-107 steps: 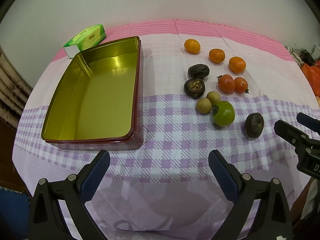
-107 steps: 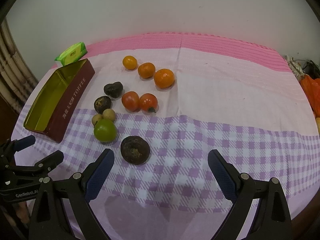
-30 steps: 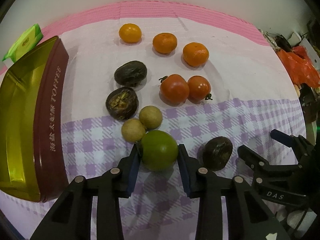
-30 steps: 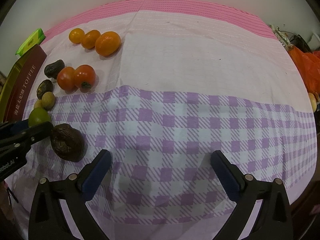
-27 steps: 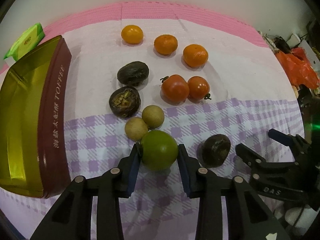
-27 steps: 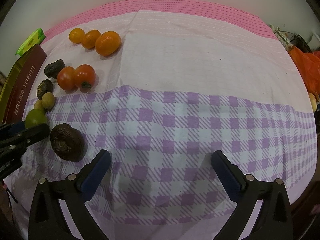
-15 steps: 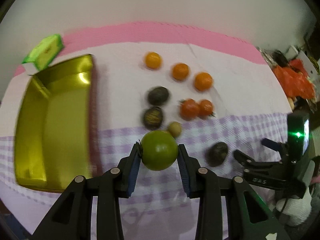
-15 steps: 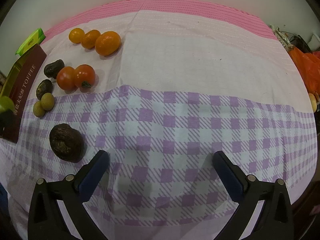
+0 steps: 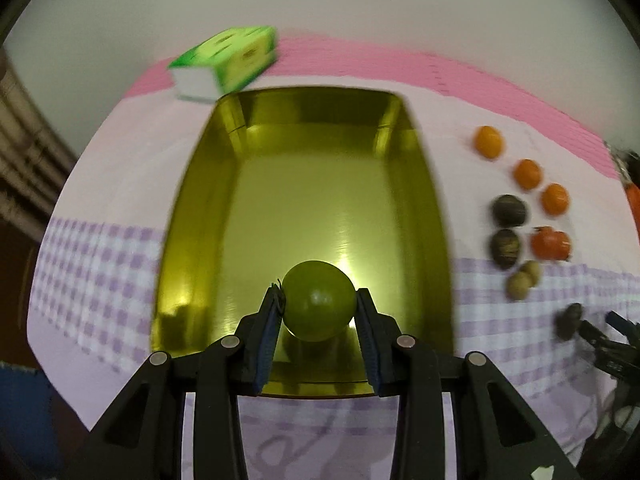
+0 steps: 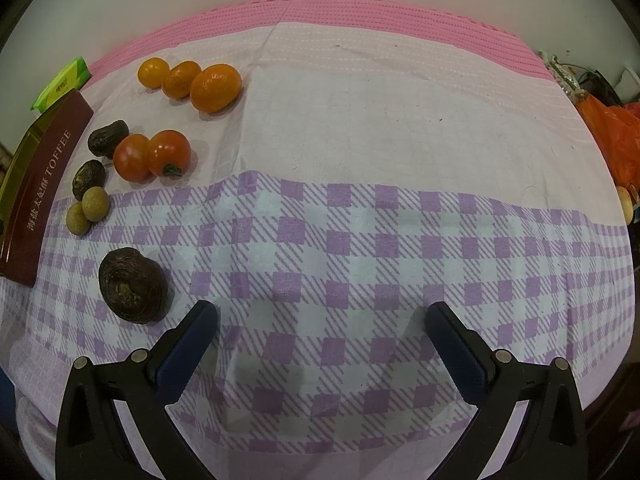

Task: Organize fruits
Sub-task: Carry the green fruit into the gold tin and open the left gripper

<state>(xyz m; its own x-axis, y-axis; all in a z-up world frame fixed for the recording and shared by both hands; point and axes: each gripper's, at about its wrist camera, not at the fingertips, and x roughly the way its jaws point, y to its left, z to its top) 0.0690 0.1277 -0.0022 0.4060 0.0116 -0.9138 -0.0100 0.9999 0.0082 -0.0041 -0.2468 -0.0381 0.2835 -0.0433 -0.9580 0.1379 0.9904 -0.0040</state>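
Note:
My left gripper (image 9: 318,308) is shut on a round green fruit (image 9: 319,301) and holds it above the near end of the gold tin (image 9: 208,184). The tin (image 10: 24,168) shows at the left edge of the right wrist view, its dark red side lettered TOFFEE. On the cloth lie three oranges (image 10: 216,87), two red tomatoes (image 10: 168,153), two small tan fruits (image 10: 95,204) and three dark wrinkled fruits, the nearest (image 10: 132,285) just left of my right gripper (image 10: 320,320), which is open over bare cloth. The right gripper's fingers (image 9: 600,336) show at the right edge of the left wrist view.
A green tissue pack (image 9: 224,62) lies behind the tin's far end. The pink and purple checked tablecloth (image 10: 360,240) covers the table. Orange plastic bags (image 10: 612,136) and clutter sit beyond the table's right edge. A wall stands behind.
My left gripper has lifted the green fruit off the cloth and carried it left, from beside the tan fruits to over the tin. The right gripper has stayed in place.

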